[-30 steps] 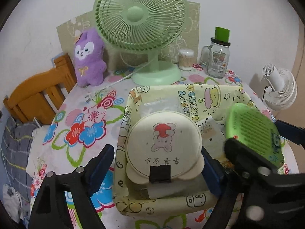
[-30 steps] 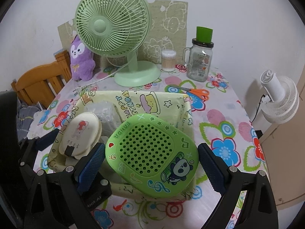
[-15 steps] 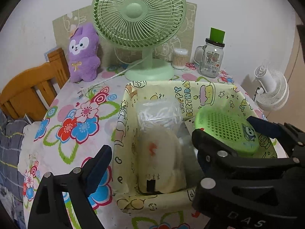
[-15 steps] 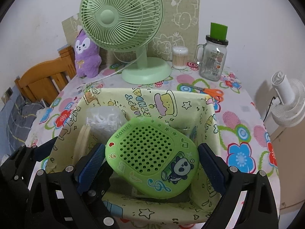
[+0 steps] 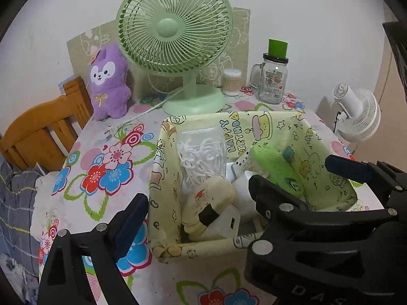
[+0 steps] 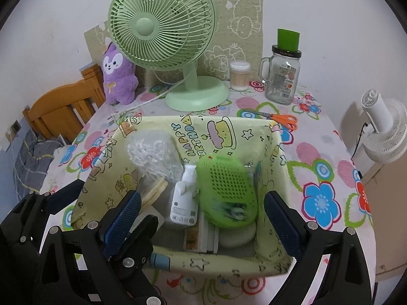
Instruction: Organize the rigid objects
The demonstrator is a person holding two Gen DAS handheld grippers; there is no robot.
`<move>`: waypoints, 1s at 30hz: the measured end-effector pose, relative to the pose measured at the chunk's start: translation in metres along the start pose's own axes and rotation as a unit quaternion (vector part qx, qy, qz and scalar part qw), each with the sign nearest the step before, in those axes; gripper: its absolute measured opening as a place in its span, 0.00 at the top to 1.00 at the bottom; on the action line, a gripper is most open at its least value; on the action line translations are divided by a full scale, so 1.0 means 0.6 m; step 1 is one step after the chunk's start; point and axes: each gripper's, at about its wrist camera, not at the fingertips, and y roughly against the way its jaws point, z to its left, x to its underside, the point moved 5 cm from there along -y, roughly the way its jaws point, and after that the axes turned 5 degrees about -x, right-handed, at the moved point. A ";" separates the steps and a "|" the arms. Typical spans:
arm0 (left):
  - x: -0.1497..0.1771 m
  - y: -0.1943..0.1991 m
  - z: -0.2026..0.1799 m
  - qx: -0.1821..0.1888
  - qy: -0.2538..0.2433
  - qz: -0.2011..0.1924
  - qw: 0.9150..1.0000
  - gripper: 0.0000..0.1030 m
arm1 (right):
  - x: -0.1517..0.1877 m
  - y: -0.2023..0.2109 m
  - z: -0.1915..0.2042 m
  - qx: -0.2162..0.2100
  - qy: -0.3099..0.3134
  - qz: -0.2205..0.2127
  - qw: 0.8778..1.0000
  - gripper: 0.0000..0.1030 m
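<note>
A yellow cartoon-print fabric basket [image 6: 276, 157] [image 5: 162, 178] stands on the flowered table. Inside lie a green perforated panda case [image 6: 229, 190] [image 5: 277, 170], a cream round case with a rabbit picture [image 5: 211, 203] [image 6: 152, 190], a white power bank [image 6: 184, 198], a bag of white bits [image 6: 152, 152] [image 5: 201, 157] and a white charger [image 5: 226, 225]. My right gripper [image 6: 201, 221] is open and empty above the basket's near side. My left gripper [image 5: 203, 226] is open and empty at the basket's near left; its right finger is hidden behind the right gripper.
A green desk fan [image 6: 162, 25], a purple plush [image 6: 118, 76], a cotton-swab tub [image 6: 239, 75] and a glass jar with green lid [image 6: 283, 76] stand at the back. Orange scissors [image 6: 277, 118] lie behind the basket. A white fan [image 6: 384, 129] stands right, a wooden chair [image 6: 63, 109] left.
Both grippers opened. The cream case dropped from the left gripper into the basket, then the green case dropped from the right gripper. Both grippers pulled back slightly.
</note>
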 end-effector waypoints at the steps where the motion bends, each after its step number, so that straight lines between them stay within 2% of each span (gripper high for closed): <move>1: 0.001 0.003 -0.001 0.001 -0.001 -0.001 1.000 0.08 | 0.001 0.004 -0.001 0.001 -0.002 -0.001 1.000 0.04; 30: 0.045 0.130 -0.034 0.016 -0.008 -0.028 0.999 0.04 | 0.062 0.151 -0.005 0.029 -0.007 -0.041 0.999 0.04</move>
